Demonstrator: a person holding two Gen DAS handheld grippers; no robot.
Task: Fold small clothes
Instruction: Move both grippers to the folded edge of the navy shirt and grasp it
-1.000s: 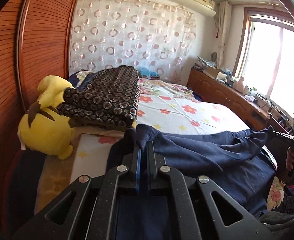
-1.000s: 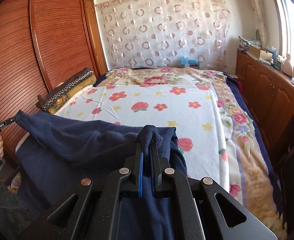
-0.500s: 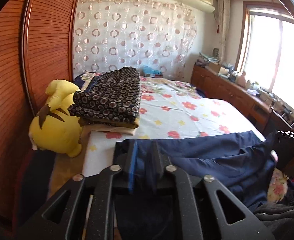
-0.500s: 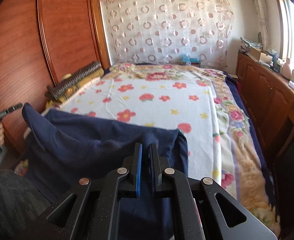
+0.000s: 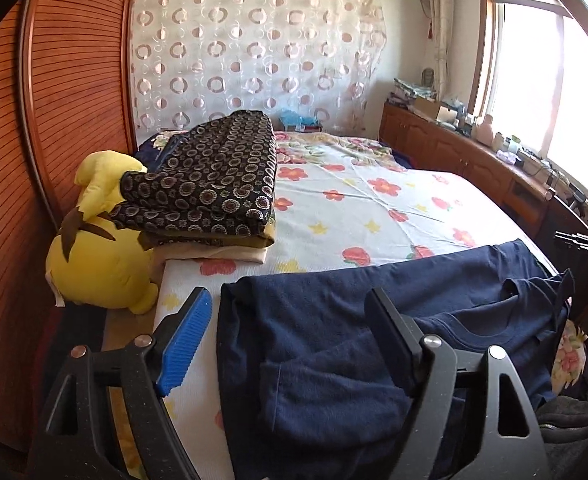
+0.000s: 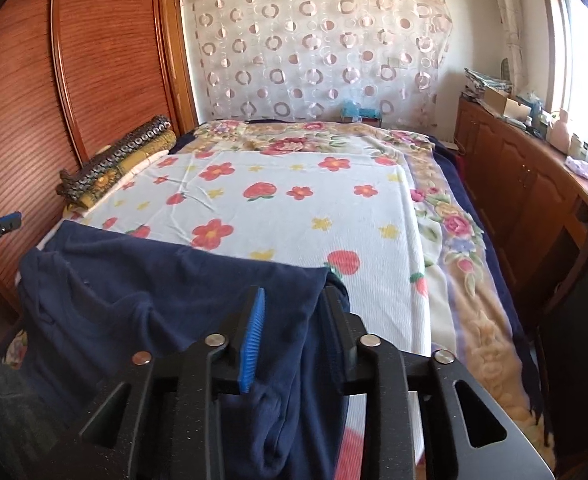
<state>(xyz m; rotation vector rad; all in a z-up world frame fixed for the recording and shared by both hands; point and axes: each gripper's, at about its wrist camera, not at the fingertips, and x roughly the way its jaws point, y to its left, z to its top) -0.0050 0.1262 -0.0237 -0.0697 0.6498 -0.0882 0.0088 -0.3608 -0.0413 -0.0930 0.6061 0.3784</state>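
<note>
A navy blue T-shirt (image 5: 334,320) lies spread across the near edge of the bed, its neckline toward the right in the left wrist view. It also shows in the right wrist view (image 6: 153,300). My left gripper (image 5: 289,312) is wide open over the shirt's left corner, holding nothing. My right gripper (image 6: 294,304) is open, its jaws standing on either side of the shirt's right corner, the cloth loose between them. Each gripper shows small at the edge of the other's view.
The bed has a white flowered sheet (image 6: 294,200). A yellow plush toy (image 5: 97,256) and a stack of folded dark patterned blankets (image 5: 213,176) sit at its left side against a wooden wardrobe (image 5: 53,120). A wooden cabinet (image 6: 534,184) runs along the right.
Both grippers lowered the shirt onto the bed, then opened and let go of its corners. The shirt went from hanging stretched between them to lying flat.
</note>
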